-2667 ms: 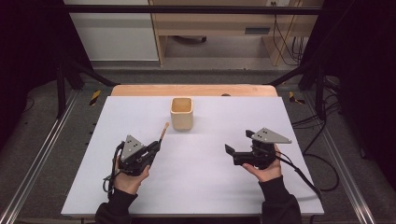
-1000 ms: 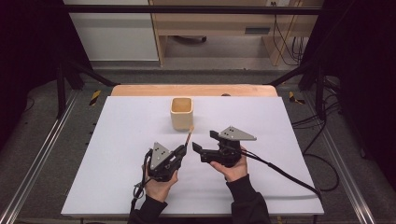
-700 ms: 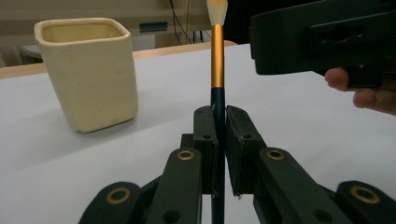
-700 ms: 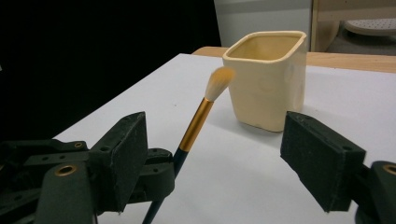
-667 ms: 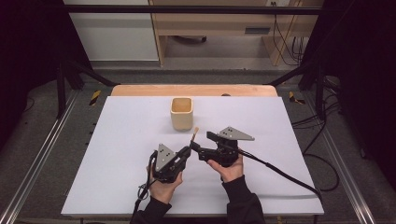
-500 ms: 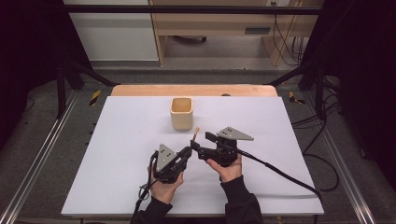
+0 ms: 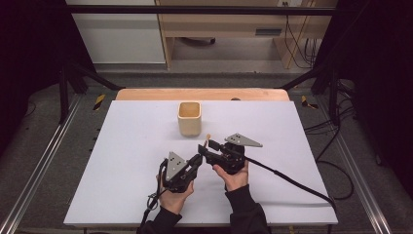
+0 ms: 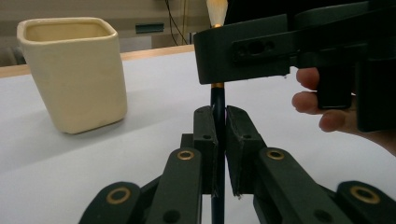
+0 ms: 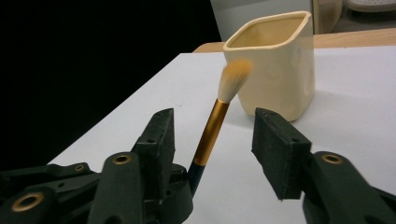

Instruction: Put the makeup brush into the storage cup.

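— Above the desk (image 7: 122, 146), what do you have? Your left tool (image 7: 197, 160) and right tool (image 7: 204, 147) meet mid-desk, just short of the cream cup (image 7: 189, 118).

— Along your left tool's jaws? They are clamped on the brush (image 8: 217, 121), held upright.

— And your right tool (image 9: 212, 140)? Its jaws stand apart around the brush's gold ferrule (image 9: 211, 131). This looks like a handover: close on it next, then let the left release.
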Demonstrator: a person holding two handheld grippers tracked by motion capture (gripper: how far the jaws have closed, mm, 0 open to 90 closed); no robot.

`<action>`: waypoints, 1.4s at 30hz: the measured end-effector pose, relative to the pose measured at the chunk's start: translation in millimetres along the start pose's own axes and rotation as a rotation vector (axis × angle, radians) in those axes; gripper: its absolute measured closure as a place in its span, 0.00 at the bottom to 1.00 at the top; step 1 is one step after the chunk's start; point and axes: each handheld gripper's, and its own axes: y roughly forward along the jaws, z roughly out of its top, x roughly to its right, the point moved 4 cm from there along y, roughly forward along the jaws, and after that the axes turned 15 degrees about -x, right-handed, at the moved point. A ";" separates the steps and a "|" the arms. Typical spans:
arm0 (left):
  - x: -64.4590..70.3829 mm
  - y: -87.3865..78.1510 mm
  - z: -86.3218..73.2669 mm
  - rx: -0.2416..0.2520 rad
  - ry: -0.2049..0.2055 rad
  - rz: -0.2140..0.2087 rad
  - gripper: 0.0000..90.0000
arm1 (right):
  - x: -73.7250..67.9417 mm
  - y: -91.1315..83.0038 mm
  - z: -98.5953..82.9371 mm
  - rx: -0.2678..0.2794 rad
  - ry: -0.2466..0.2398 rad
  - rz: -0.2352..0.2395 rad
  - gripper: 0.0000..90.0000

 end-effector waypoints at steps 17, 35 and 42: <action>0.5 0.9 -0.2 -0.005 0.001 -0.001 0.92 | -1.6 4.8 -1.3 -0.013 0.061 0.057 0.80; 0.3 -0.4 0.2 -0.003 0.003 -0.005 0.92 | -4.8 6.5 -3.5 -0.002 0.092 0.094 0.93; 0.1 -0.9 1.2 -0.010 0.005 -0.012 0.92 | -5.3 5.9 -4.0 0.004 0.078 0.089 0.93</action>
